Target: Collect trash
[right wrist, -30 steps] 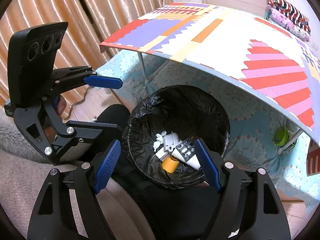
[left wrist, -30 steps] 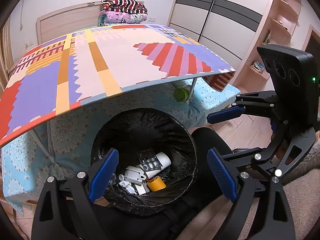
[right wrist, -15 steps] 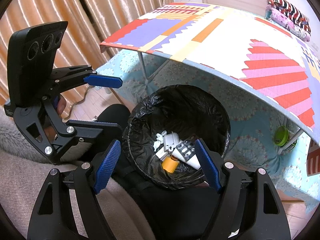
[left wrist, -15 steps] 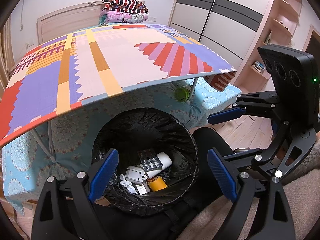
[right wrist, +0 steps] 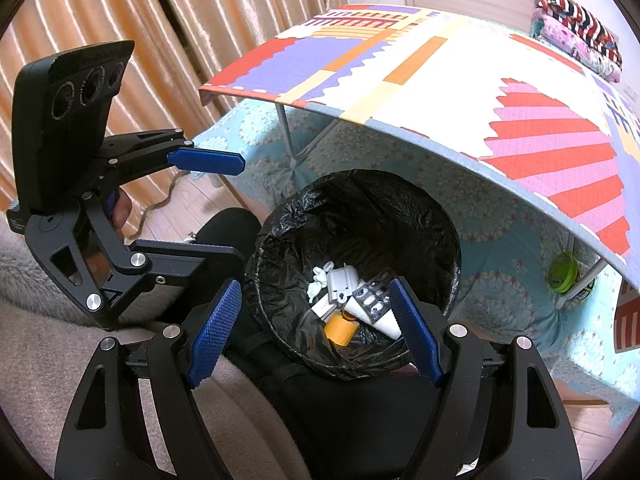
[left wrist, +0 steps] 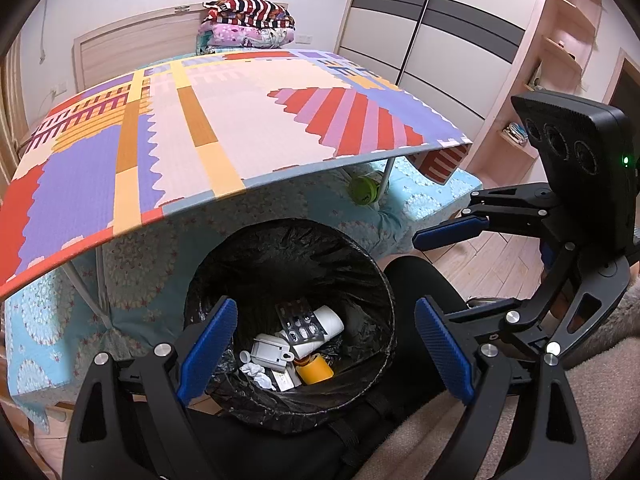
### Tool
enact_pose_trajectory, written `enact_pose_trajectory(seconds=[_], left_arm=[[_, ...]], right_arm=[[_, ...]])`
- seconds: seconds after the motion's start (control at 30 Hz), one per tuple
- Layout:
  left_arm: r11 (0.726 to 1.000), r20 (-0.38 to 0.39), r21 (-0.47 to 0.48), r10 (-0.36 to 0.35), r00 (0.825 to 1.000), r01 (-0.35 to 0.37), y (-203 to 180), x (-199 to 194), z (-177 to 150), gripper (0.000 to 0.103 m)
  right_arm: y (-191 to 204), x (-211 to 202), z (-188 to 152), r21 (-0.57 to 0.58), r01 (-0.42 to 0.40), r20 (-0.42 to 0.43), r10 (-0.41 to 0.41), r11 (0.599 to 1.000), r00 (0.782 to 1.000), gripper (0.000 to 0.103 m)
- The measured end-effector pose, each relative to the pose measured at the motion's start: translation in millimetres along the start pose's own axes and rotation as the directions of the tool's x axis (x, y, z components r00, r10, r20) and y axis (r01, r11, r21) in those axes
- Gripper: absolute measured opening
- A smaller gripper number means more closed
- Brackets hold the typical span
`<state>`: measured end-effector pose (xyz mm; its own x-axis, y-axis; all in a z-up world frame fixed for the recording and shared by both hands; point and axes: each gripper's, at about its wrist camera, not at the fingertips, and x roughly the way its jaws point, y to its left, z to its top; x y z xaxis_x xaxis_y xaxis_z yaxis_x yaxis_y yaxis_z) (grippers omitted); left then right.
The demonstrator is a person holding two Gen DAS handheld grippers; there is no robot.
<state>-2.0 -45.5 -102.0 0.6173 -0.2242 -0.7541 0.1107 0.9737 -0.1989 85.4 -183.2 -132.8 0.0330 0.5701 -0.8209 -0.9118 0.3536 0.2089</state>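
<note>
The task looks nearly finished. The trash [left wrist: 298,344] lies at the bottom of the black-lined bin [left wrist: 360,268]: a pill pack, white tubes, a yellow cap and crumpled tissue. The worktop [left wrist: 240,120] shows no litter. Both the left tool [left wrist: 324,348] and right tool [right wrist: 316,328] hang wide and empty over the bin. Only the right view shows the curtains [right wrist: 200,20]; only the left shows the wardrobe [left wrist: 440,32]. The green thing [left wrist: 364,190] on the bed under the worktop might be leftover trash, though that is hard to tell.

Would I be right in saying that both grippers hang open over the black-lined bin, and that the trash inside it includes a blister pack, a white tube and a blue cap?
Not quite: the cap is yellow, not blue, as the left wrist view shows. The rest holds: the left gripper and right gripper hang open over the black-lined bin, with a blister pack and white tube inside.
</note>
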Motion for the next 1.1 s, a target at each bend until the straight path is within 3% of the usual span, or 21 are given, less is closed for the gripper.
enact_pose_trajectory(seconds=[1.1], left_arm=[[1.0,-0.003,-0.01,0.001,1.0,-0.001,2.1,0.8,-0.5,0.087]], right_arm=[[-0.3,0.7,-0.1,0.007,0.005,0.001,-0.005,1.0,1.0,0.076]])
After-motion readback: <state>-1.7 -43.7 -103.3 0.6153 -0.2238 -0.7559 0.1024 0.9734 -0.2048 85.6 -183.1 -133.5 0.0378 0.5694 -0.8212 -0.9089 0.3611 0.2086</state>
